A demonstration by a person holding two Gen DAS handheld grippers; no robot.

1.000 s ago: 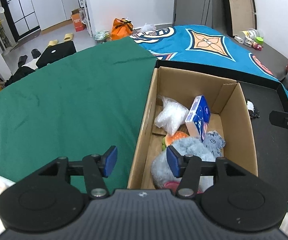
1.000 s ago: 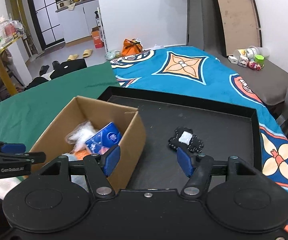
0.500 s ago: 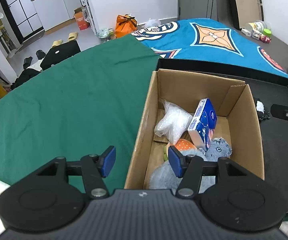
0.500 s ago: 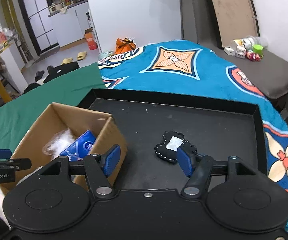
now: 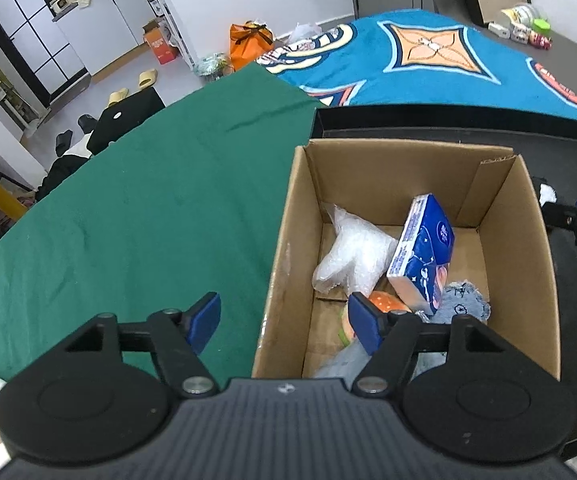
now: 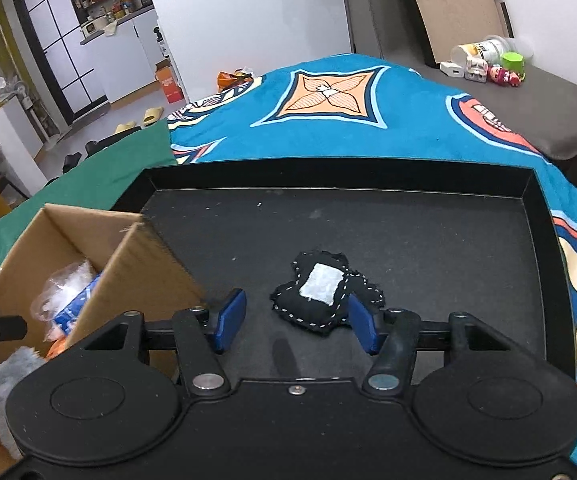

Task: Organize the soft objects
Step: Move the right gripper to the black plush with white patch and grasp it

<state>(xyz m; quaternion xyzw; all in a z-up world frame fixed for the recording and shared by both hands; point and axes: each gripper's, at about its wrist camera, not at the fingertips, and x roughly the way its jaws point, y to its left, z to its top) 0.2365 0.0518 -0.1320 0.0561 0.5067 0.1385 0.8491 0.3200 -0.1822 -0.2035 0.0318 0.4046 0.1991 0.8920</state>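
The left gripper (image 5: pixel 284 322) gapes wide over the cardboard box (image 5: pixel 288 240), hiding most of a grey plush (image 5: pixel 462 300); the right gripper (image 6: pixel 294 320), equally wide, flanks the black stitched cushion (image 6: pixel 320 296) on the tray (image 6: pixel 408 240) beside the box.

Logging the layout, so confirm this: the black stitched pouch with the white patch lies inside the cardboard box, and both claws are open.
Wrong on one point: the black stitched pouch lies on the black tray, outside the cardboard box, as the right wrist view shows. Both claws are open.

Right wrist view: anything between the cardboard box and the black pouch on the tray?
Nothing: only bare tray floor separates the box from the pouch.
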